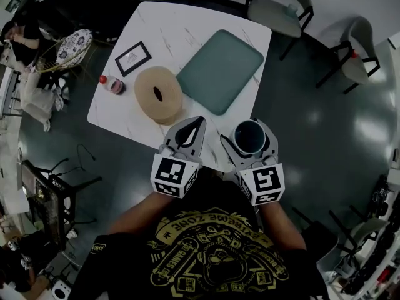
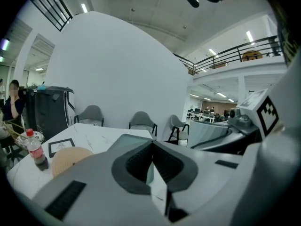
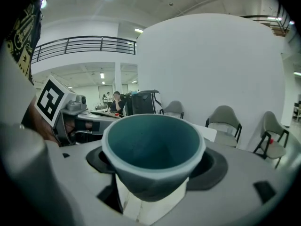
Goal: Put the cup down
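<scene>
A teal cup (image 1: 249, 136) with a pale rim stands upright and empty between the jaws of my right gripper (image 1: 252, 130), which is shut on it. It hangs over the near right edge of the white marble table (image 1: 169, 36). In the right gripper view the cup (image 3: 153, 145) fills the middle, with the jaws pressed to both its sides. My left gripper (image 1: 197, 125) is to the left of the cup, over the table's near corner. Its jaws are shut with their tips together and nothing between them (image 2: 151, 147).
A teal tray (image 1: 220, 70) lies in the middle of the table. To its left sits a round tan disc (image 1: 158, 94). A red-capped bottle (image 1: 111, 84) and a small framed picture (image 1: 132, 57) are further left. Grey chairs (image 1: 275, 11) stand beyond the table, and a seated person (image 1: 22, 39) is far left.
</scene>
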A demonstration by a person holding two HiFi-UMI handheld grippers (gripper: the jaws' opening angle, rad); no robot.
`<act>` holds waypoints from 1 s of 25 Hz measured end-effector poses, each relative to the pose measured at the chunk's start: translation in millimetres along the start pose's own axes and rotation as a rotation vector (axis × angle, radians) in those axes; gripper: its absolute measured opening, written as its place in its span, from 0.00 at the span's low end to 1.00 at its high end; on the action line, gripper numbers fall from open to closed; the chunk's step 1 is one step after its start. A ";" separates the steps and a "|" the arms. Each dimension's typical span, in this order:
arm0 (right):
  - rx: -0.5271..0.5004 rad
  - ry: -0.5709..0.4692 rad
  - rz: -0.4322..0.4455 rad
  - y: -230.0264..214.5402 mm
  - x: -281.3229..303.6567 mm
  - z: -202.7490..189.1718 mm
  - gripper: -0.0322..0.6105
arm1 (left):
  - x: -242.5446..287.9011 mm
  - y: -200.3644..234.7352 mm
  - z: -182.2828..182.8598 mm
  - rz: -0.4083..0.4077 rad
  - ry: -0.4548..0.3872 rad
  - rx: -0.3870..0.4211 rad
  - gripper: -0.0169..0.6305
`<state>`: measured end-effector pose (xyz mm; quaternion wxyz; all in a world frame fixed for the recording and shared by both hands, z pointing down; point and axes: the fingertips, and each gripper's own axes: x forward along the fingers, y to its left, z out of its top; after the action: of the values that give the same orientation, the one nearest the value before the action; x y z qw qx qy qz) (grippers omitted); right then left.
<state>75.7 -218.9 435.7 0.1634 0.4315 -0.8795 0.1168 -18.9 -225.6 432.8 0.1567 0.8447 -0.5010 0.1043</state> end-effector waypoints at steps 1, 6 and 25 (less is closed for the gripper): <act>-0.002 0.000 -0.001 -2.0 5.7 2.1 0.66 | 4.4 4.4 1.9 0.001 -0.001 0.001 0.04; 0.008 -0.004 -0.010 -13.5 33.6 9.3 0.66 | 27.9 22.5 5.7 -0.005 0.012 0.019 0.04; 0.013 0.010 -0.012 -45.5 131.9 -11.3 0.66 | 95.5 90.0 -12.4 0.050 0.086 0.001 0.04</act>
<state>38.3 -337.4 500.2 0.1658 0.4375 -0.8751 0.1240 -52.8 -339.1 490.5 0.1749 0.8267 -0.5148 0.1448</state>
